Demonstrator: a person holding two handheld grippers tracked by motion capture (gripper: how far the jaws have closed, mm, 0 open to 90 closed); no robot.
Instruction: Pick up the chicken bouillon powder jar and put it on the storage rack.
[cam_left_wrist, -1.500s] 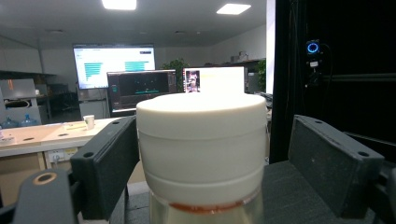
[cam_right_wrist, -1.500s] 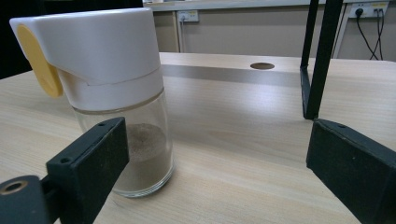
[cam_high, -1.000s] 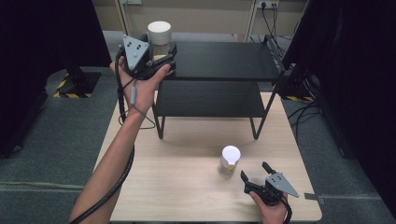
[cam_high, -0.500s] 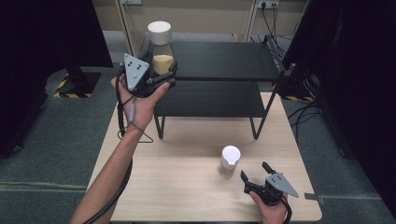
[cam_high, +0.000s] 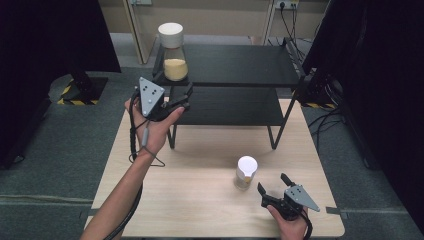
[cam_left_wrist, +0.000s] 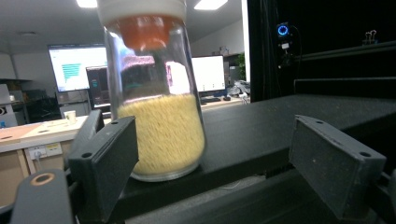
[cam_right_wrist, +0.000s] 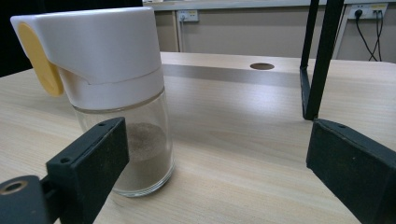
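A tall glass jar (cam_high: 175, 54) with a white lid, part full of yellow grains, stands on the left end of the black shelf's top tier. My left gripper (cam_high: 182, 99) is open just below and in front of it, held apart from it. In the left gripper view the jar (cam_left_wrist: 159, 116) rises beyond the left jaw, with nothing between the open jaws of my left gripper (cam_left_wrist: 224, 158). A small glass shaker (cam_high: 246, 171) with a white cap stands on the table. Just right of it is my right gripper (cam_high: 272, 184), open. In the right gripper view the shaker (cam_right_wrist: 112, 93) holds brown powder and stands beyond the left jaw of my right gripper (cam_right_wrist: 215, 163).
The two-tier black shelf (cam_high: 240, 65) stands at the back of the wooden table (cam_high: 200, 210); one of its thin legs (cam_right_wrist: 320, 60) rises ahead of the right gripper. Cables and dark stands (cam_high: 320, 85) lie on the floor to the right.
My left gripper has drawn back and down from the jar, which stays on the top tier. The right gripper and the shaker have not moved.
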